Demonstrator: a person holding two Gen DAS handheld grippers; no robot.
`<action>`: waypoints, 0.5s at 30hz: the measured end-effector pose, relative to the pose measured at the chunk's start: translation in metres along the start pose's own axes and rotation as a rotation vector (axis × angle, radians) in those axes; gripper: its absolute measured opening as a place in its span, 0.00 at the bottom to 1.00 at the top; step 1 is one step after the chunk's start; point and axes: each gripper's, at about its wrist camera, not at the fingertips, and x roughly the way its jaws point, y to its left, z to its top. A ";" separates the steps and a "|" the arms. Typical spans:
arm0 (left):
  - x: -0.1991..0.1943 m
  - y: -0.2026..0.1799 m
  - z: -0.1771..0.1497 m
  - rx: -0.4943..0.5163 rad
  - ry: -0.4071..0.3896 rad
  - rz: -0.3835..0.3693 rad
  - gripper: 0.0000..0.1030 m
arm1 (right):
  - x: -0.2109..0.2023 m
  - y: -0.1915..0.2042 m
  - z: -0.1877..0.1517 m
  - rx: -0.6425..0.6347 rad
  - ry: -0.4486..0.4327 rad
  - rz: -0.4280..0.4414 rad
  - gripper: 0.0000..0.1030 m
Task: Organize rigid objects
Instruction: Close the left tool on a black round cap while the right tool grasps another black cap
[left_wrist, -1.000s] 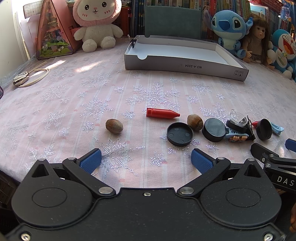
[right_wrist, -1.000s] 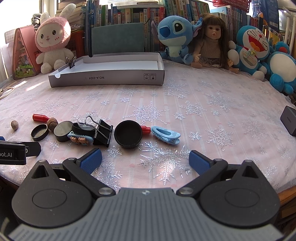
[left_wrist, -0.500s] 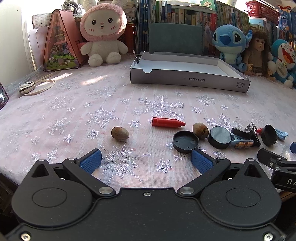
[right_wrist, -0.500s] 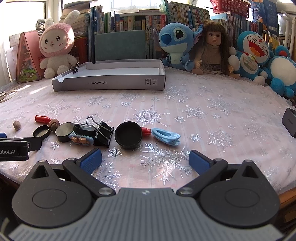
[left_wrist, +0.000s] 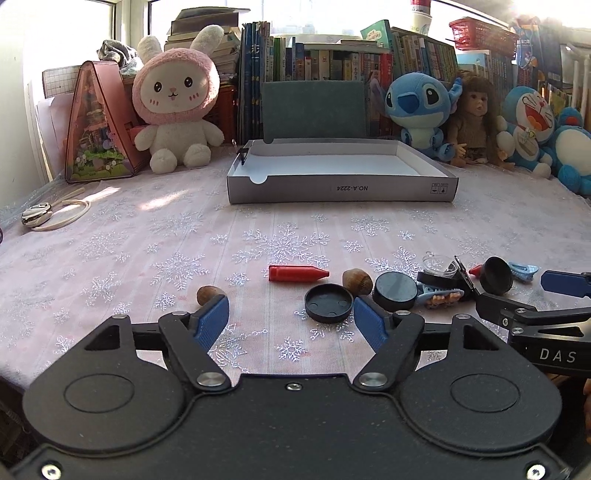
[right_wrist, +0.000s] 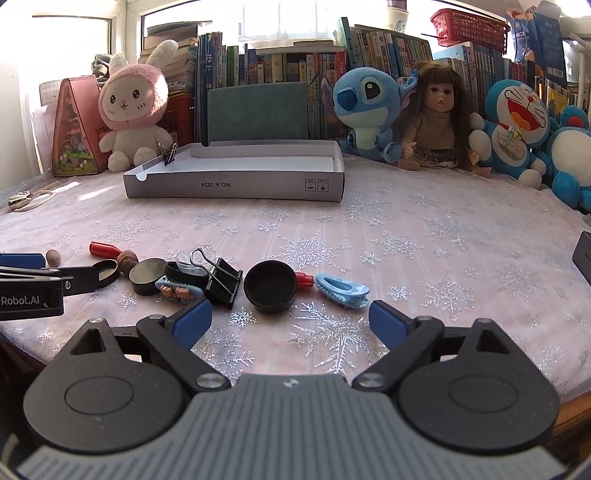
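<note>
Left gripper (left_wrist: 291, 319): fingers just narrowing, empty, unclenched. Right gripper (right_wrist: 290, 319): likewise. Nothing grasped; tray (left_wrist: 340, 188) unfilled.

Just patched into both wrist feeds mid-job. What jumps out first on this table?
A line of plush toys and a doll sits against the bookshelf at the back, the pink-hooded bunny at the left. In front of them lies a shallow white cardboard tray, empty but for a small binder clip on its left wall. Near the front edge is a cluster of small items: a red crayon-shaped piece, two nuts, black round lids, a large binder clip and a blue hair clip.
</note>
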 end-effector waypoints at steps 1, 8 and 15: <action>-0.001 -0.003 0.001 0.013 -0.010 -0.006 0.66 | -0.002 0.003 0.001 -0.021 -0.019 -0.005 0.90; 0.008 -0.004 0.004 -0.006 0.040 -0.071 0.44 | -0.005 0.010 0.007 -0.061 -0.059 0.023 0.76; 0.015 -0.006 0.003 0.009 0.046 -0.067 0.43 | -0.003 0.011 0.008 -0.062 -0.069 0.011 0.59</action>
